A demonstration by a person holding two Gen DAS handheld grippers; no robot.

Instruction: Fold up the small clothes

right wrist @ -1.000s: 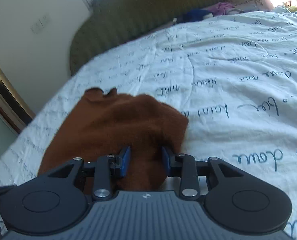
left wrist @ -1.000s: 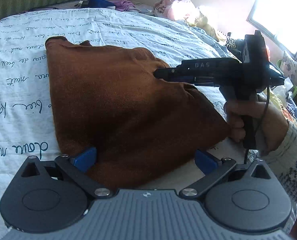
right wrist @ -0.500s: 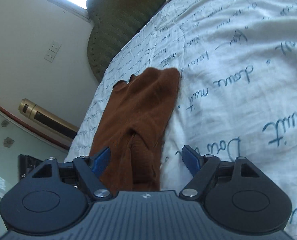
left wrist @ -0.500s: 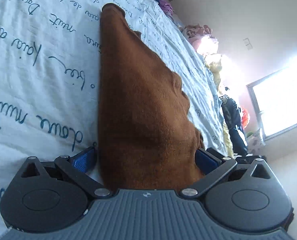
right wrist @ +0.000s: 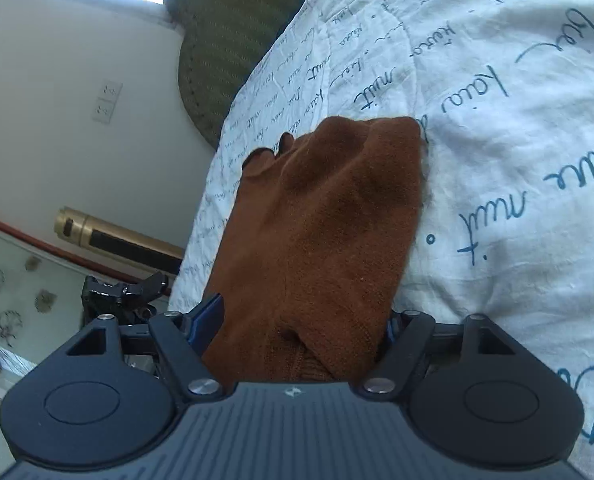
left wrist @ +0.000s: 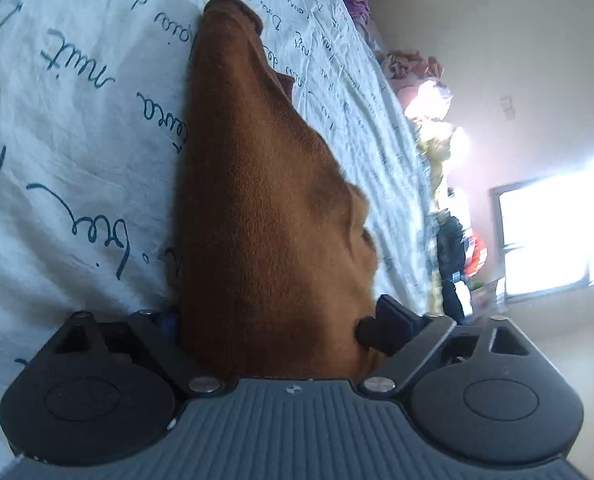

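Left gripper [left wrist: 275,322]: jaws have just been closing – the brown garment [left wrist: 265,208] fills the gap and both fingers touch its sides, so it is gripped.
Right gripper [right wrist: 301,326]: jaws have just been closing too, and the brown garment [right wrist: 317,220] bunches between the two blue pads, held.
Garment: it stretches forward from each gripper, its far end resting on the white bedsheet [left wrist: 77,120] with blue handwriting.
Behind the sheet: a green headboard [right wrist: 225,32] – far ahead of the right gripper.
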